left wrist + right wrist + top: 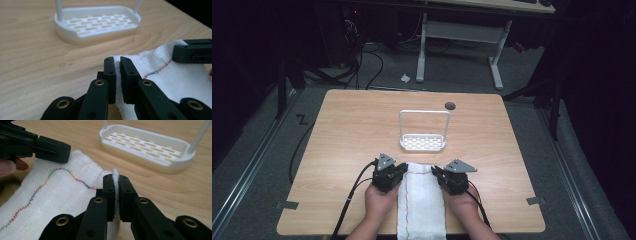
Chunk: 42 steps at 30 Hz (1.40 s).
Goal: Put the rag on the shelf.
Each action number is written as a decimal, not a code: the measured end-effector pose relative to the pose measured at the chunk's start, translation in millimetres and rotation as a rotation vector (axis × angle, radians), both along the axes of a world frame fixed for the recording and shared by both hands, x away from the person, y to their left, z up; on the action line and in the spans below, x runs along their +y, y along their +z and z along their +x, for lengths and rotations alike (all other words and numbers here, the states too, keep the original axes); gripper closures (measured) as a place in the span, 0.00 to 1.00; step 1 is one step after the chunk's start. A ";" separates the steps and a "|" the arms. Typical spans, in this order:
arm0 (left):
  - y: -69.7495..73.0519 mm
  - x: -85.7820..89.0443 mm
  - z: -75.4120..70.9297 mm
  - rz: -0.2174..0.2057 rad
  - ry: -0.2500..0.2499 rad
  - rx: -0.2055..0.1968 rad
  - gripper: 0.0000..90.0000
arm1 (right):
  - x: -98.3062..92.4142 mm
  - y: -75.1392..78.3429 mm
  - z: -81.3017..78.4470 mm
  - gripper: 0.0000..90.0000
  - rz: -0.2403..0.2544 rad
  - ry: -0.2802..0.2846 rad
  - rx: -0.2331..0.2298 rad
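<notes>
Both grippers, left (398,173) and right (438,174), pinch the far corners of the white cloth (422,205), probably folded, its length running toward the desk's (347,130) near edge.

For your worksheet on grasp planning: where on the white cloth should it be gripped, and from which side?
Grip the white cloth at its two far corners, from the outer edges inward, as the left gripper and right gripper do: it lies flat, so only edges offer a pinch.

Both grippers low at near table edge, jaws pinched together

Left gripper (400,170) and right gripper (436,172) face inward toward each other; each jaw pair clamps a fold of cloth (421,200); forearms enter from below, hands wrapped round the bodies
</notes>
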State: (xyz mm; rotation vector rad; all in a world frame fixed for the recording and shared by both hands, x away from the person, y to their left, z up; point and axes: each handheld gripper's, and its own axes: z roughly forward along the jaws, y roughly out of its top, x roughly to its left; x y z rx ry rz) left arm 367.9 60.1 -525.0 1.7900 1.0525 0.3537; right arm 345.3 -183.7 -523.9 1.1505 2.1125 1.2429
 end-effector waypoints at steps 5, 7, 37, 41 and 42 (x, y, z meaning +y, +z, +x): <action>13.4 -1.3 -3.0 -0.020 0.008 -0.052 0.93 | 0.6 8.2 -0.4 0.95 0.011 -0.012 -0.033; 18.4 -1.4 -3.4 -0.026 0.009 -0.073 0.93 | 0.6 12.4 -1.4 0.95 0.006 -0.014 -0.051; 114.3 -0.7 3.3 -0.088 0.044 -0.293 0.94 | -2.5 111.2 14.7 0.95 0.086 -0.040 -0.283; 128.3 -1.0 4.8 -0.099 0.052 -0.320 0.94 | -2.9 123.4 15.4 0.95 0.103 -0.044 -0.308; 131.6 -1.2 4.9 -0.101 0.053 -0.326 0.94 | -3.0 126.7 15.4 0.95 0.103 -0.045 -0.314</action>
